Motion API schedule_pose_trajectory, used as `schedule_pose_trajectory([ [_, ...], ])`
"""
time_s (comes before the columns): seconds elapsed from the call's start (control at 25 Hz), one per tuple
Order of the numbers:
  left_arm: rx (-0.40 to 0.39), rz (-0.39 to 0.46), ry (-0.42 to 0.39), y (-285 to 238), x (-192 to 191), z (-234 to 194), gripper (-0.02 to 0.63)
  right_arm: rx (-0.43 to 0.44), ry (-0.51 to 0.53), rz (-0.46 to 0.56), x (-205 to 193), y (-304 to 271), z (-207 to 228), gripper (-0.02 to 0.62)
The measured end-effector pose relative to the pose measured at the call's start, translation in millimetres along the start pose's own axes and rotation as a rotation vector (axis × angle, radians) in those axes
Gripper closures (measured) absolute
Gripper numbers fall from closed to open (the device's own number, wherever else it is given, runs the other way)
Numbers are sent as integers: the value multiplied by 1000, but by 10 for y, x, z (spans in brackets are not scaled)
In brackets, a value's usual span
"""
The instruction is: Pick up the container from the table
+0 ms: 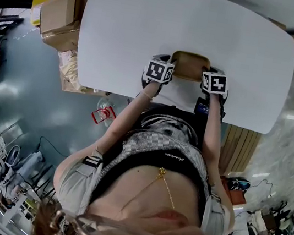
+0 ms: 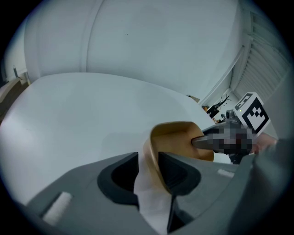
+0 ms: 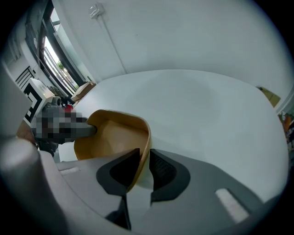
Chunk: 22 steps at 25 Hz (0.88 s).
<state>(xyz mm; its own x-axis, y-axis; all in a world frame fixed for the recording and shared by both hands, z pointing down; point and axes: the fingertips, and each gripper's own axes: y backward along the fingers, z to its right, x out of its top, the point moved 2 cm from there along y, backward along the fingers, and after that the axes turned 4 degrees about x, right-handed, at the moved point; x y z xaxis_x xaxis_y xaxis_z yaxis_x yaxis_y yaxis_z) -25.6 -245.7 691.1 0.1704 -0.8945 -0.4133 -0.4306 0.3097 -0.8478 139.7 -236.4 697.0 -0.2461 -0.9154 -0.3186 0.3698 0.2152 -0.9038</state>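
Light was even and cool, falling from overhead. The white table [image 1: 127, 33] was bright without being blown out, and pale patches of glare lay on the glossy floor [image 1: 26, 105]. In the right gripper view, daylight came in through a window [image 3: 51, 59] at the upper left. The container [image 3: 115, 135] cast only a faint, soft shadow. All three views bowed strongly toward the edges, and both gripper views had dark, vignetted corners. The near jaws looked soft and out of focus
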Motion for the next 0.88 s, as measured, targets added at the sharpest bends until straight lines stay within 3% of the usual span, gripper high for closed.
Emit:
schedule_pose_trajectory([
  [0.28,12,-10,-5,-28,-24,69,533,-6,-17,6,-2,19,7,518],
  [0.88,29,-15,10,-93,-43,27,537,32,-12,-6,1,-30,13,515],
])
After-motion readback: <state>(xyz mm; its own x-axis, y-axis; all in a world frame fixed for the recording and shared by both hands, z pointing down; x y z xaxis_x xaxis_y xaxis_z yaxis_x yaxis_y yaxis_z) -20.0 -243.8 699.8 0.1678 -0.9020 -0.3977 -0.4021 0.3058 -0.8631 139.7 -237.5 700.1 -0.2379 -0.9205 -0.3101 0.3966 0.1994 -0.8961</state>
